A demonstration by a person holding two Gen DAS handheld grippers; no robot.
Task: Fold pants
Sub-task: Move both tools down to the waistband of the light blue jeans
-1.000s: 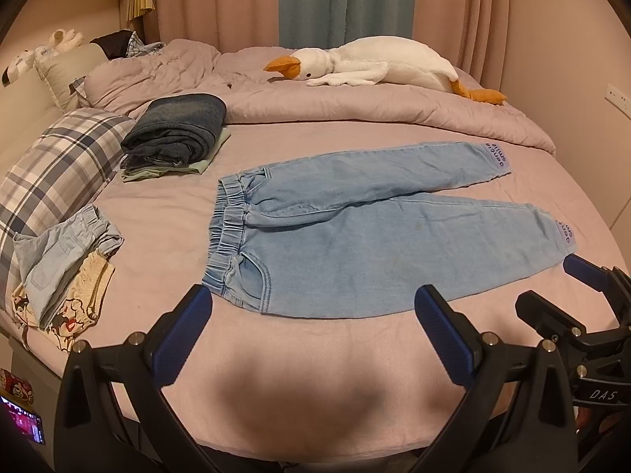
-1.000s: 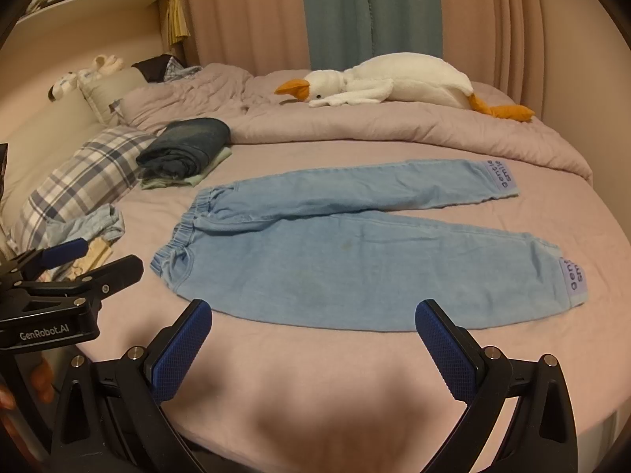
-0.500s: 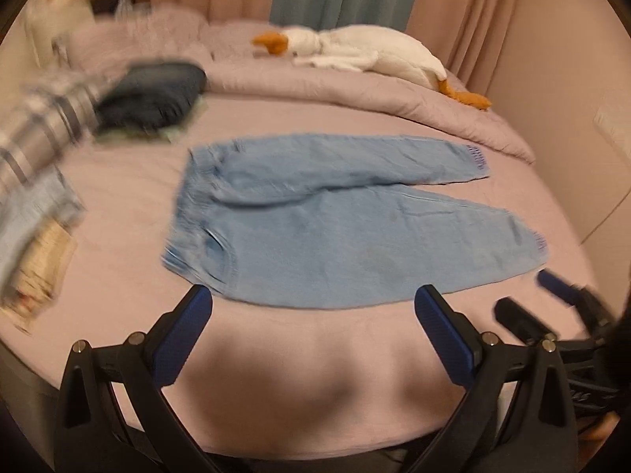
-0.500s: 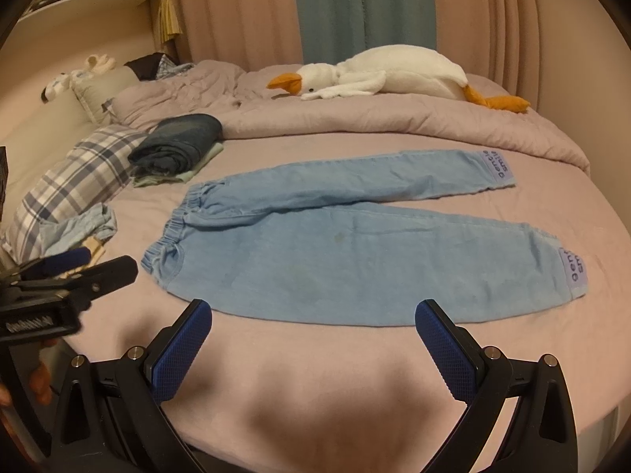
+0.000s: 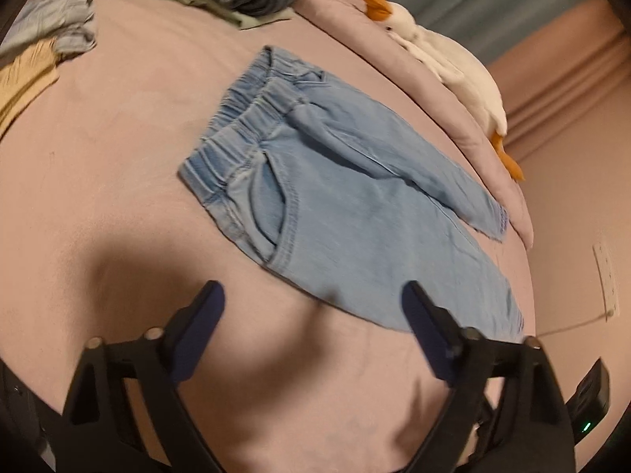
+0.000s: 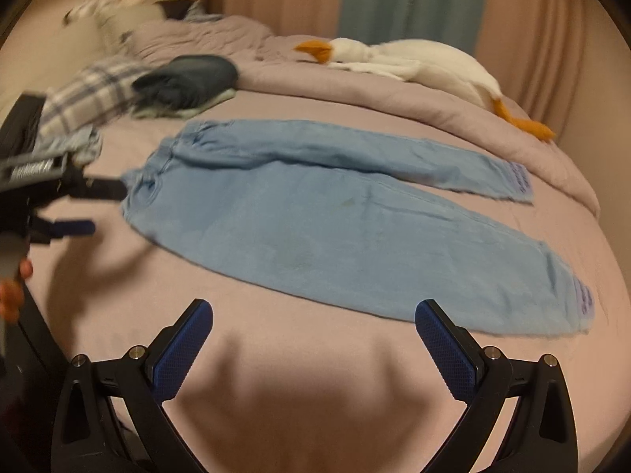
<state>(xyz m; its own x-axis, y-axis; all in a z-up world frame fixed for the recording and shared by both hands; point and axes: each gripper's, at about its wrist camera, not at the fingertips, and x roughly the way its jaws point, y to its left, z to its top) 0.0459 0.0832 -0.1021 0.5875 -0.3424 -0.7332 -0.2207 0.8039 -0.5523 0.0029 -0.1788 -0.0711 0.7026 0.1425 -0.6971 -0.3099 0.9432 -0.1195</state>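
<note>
We work over the bed [image 6: 276, 354], its pink sheet bare in front of us, where the light-blue denim pants [image 6: 335, 232] lie flat and unfolded, waistband to our left and the two legs running right toward their printed cuffs. Beyond them lies a plush goose [image 6: 414, 59] on the rumpled duvet, with a folded stack of dark jeans [image 6: 189, 79] near the plaid pillow [image 6: 86, 90]. We judge the step in hand to be the approach for the first fold, leg over leg, and doing it well means pinching the near edge at both ends together: waistband corner [image 5: 197, 173] with one tool, near cuff [image 6: 579, 299] with the other, both layers caught, lifting evenly so the fabric does not skew. The left gripper [image 5: 311, 307] has its fingers spread wide and empty, hovering just short of the pocket side of the waist; the pants' near hem lies between and slightly ahead of them. The right gripper [image 6: 315, 327] is likewise wide and empty, the near leg just ahead, the cuff off to its right.
</note>
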